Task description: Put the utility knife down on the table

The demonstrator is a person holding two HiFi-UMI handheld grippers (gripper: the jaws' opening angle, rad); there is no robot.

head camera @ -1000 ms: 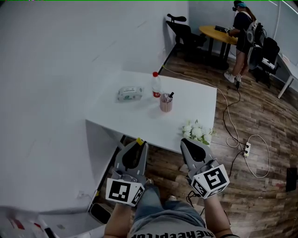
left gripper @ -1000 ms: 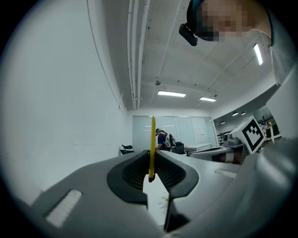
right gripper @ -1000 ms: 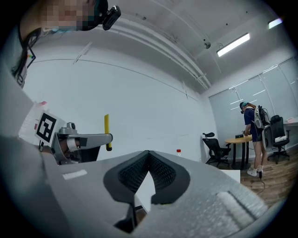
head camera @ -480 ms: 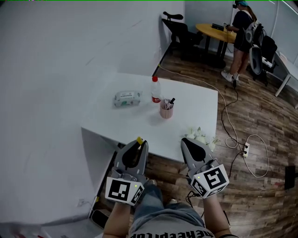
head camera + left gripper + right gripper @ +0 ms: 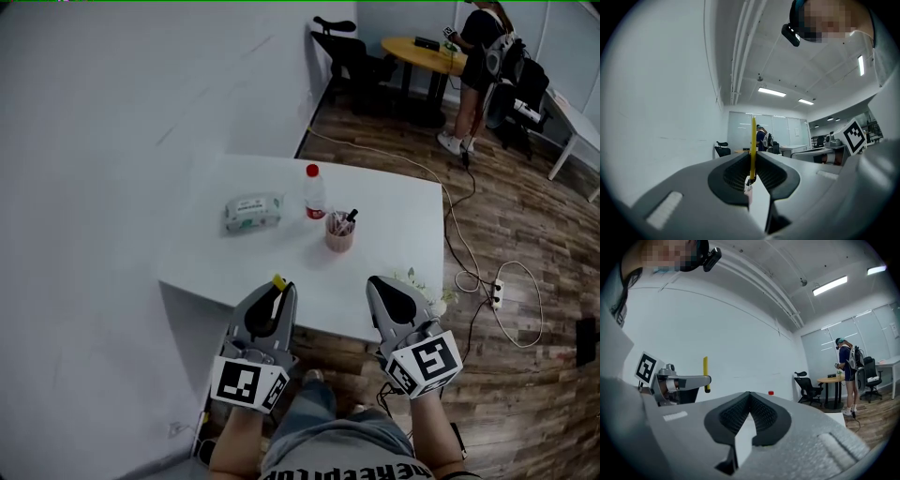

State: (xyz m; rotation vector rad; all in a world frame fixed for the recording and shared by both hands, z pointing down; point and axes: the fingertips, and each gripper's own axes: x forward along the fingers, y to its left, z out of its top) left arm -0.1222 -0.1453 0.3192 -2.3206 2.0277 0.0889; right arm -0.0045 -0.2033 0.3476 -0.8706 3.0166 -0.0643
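The slim yellow utility knife (image 5: 753,136) is pinched between the fingers of your left gripper (image 5: 752,163). They are closed tight on its lower end, and the rest of the handle stands out past the fingertips, edge-on to the left gripper view. In the head view only its yellow end (image 5: 279,281) shows, poking out of your left gripper (image 5: 278,293) right at the near edge of the white rectangular counter (image 5: 398,234). The knife is in the air, not lying on the surface. From the right gripper view you can see the same yellow handle (image 5: 705,373) sticking up from the other gripper.

Your right gripper (image 5: 382,285) is level with the left, just beside it, also at the counter's near edge. Its fingers (image 5: 761,414) are brought together at the tips with nothing between them.

On the counter, well ahead of both grippers, stand a pink cup of pens (image 5: 339,233), a clear plastic bottle with a red cap (image 5: 315,194) and a soft pack of wet wipes (image 5: 251,212). A bunch of white flowers (image 5: 419,280) lies at the near right corner, close to your right gripper.

Beyond the counter, on the wooden plank floor (image 5: 525,234), a white power strip (image 5: 497,296) trails its cable. Farther back are a black office chair (image 5: 342,52) and a round yellow table (image 5: 422,47), where a person (image 5: 480,42) stands.
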